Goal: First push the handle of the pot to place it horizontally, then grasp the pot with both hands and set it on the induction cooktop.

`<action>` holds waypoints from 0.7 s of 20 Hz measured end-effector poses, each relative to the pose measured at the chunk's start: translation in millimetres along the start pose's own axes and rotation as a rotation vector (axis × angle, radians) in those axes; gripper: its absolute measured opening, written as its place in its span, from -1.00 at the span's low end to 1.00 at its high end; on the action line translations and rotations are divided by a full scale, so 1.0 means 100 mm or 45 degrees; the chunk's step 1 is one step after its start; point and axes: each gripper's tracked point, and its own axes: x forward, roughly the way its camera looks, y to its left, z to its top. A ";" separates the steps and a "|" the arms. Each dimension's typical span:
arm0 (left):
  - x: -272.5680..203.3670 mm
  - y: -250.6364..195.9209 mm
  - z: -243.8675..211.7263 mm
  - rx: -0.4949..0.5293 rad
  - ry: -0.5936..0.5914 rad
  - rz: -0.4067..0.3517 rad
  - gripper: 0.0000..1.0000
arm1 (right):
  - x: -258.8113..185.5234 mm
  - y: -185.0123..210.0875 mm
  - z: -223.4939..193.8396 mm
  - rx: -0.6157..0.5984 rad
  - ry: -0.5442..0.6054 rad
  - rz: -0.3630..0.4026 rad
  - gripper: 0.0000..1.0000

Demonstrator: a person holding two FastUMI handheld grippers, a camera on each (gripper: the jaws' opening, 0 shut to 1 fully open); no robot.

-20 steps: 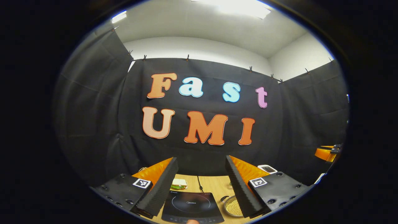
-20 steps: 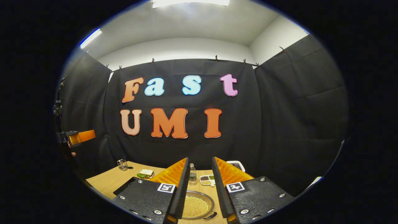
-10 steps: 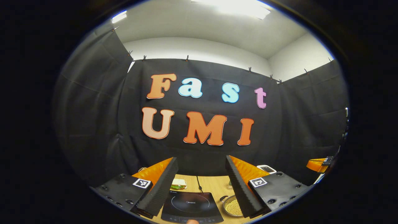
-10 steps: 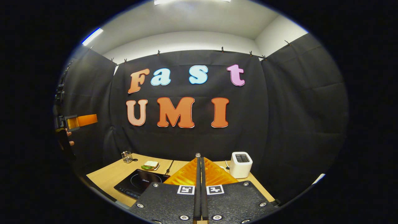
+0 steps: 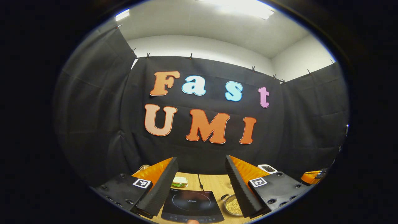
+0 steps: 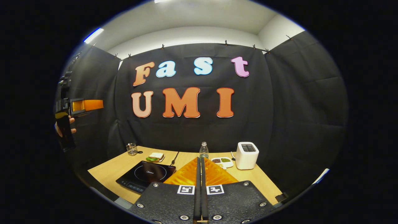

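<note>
A: Start close in. What's different on the right?

B: The right tongs are now clenched flat together on nothing; a second ago they stood apart with the pot between them. They've also tipped up, so the pot is hidden behind them there.

A: And the left tongs?

B: Released, fingers wide apart, much as before, hanging well above the worktop. Just beyond their tips lies the induction cooktop, and the pot sits beside it, partly behind their right-hand finger, with its handle poking towards the cooktop.

A: So what does the closing mean?

B: I'd guess the shut tongs are readied as a blunt pusher for the handle. The pot is not yet moved.

A: Farther off?

B: Past the right tongs: a bottle, a toaster, a sandwich.
</note>
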 end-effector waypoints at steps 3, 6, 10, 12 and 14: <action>0.00 0.05 -0.01 0.000 -0.003 0.015 0.99 | -0.02 0.08 -0.22 -0.011 0.039 0.019 -1.00; -0.01 0.06 -0.02 0.006 -0.003 0.019 0.99 | -0.05 0.14 -0.44 -0.023 0.074 0.030 -1.00; -0.03 0.07 -0.04 0.000 -0.007 0.021 0.99 | -0.07 0.14 -0.76 0.012 0.126 0.047 -1.00; -0.04 0.06 -0.03 0.011 -0.025 0.024 0.99 | -0.06 0.15 -0.94 0.024 0.156 0.060 -1.00; -0.05 0.01 0.00 0.023 -0.040 0.017 0.99 | -0.05 0.13 -1.14 0.024 0.195 0.063 -1.00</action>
